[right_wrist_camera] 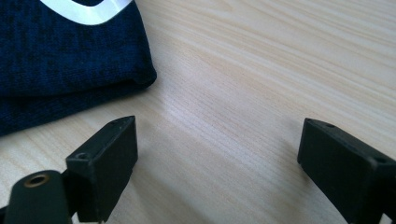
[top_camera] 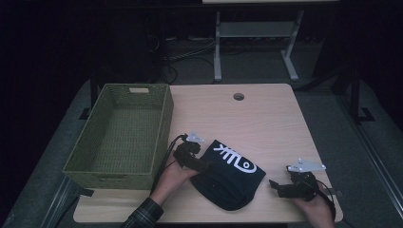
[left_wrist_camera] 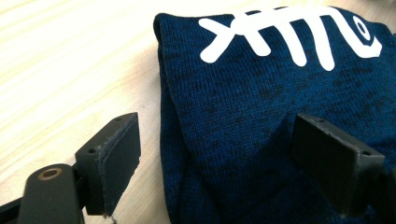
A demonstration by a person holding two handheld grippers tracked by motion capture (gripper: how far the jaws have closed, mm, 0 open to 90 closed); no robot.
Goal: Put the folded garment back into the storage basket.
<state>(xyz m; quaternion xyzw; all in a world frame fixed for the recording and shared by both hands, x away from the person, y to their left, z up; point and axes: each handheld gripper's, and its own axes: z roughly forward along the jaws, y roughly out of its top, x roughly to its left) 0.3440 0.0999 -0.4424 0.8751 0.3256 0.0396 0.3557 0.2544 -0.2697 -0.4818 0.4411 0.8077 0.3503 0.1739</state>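
Folded dark-blue garment [top_camera: 228, 173] is lying on the table [top_camera: 266, 118] — left gripper [top_camera: 202, 165] is standing wide over its edge, right gripper [top_camera: 275, 186] is gaping beside it, gripping nothing.

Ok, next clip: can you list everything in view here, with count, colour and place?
folded dark blue knit garment with a white fishbone print: one, near edge of the table, between the two grippers
woven green rectangular basket: one, left part of the table, nothing visible inside
light wooden table: one, with a round cable hole near its far edge
white-legged desk frame: one, on the dark floor beyond the table
left gripper: one, black, jaws open, one over the garment's edge, the other over bare wood
right gripper: one, black, jaws open over bare wood, right of the garment
plaid sleeve: one, dark, on the person's left arm at the bottom edge
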